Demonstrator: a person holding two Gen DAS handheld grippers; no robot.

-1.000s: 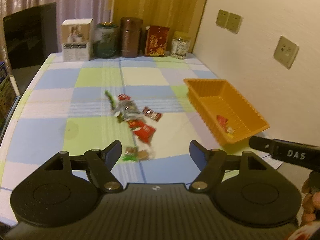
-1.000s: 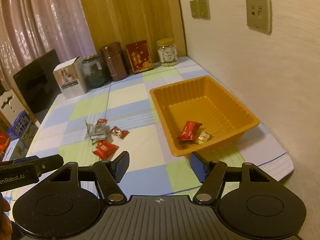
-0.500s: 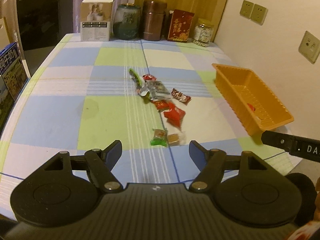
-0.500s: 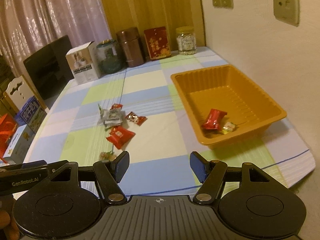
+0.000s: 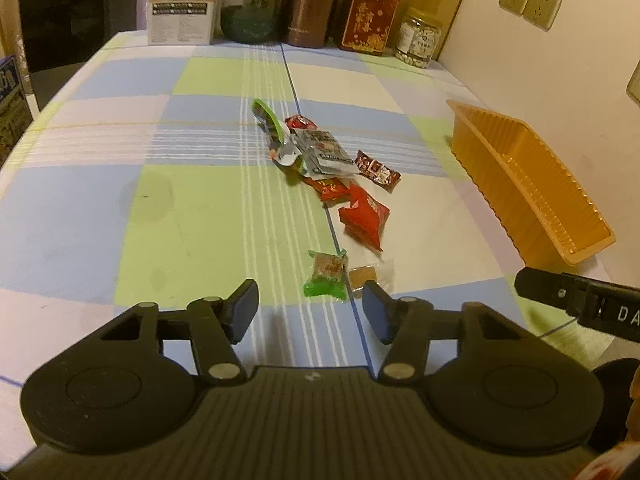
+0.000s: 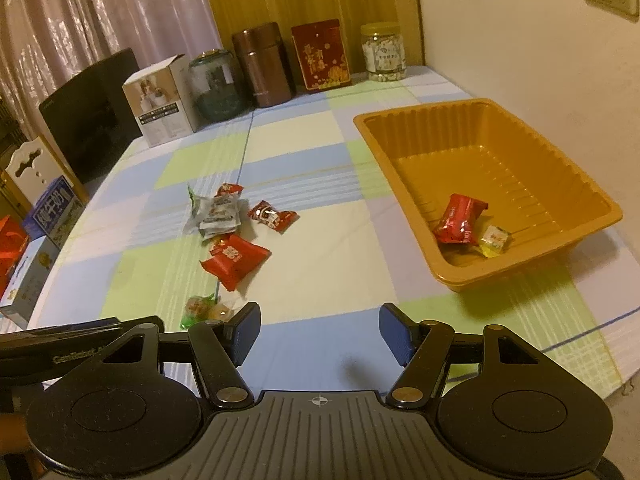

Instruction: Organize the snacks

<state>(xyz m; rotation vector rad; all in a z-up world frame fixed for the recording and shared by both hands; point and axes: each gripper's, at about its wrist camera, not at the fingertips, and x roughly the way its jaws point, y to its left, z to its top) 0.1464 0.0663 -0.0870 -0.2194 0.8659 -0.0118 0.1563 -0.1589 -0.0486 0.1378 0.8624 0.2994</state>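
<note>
Two grippers are hovering low over the checked tablecloth (image 5: 192, 208), jaws spread, holding nothing. Left gripper (image 5: 310, 310) is sitting just short of a green candy (image 5: 326, 276). Right gripper (image 6: 320, 336) is facing the orange tray (image 6: 532, 276), where a red packet (image 6: 460, 220) is lying beside a yellow sweet (image 6: 495, 240). Loose wrappers (image 5: 328, 156) are lying scattered mid-table.

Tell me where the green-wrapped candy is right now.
In the left wrist view, the green-wrapped candy lies on the checked tablecloth just ahead of the left tool, beside a small clear-wrapped candy and nearer than the red packet.
</note>
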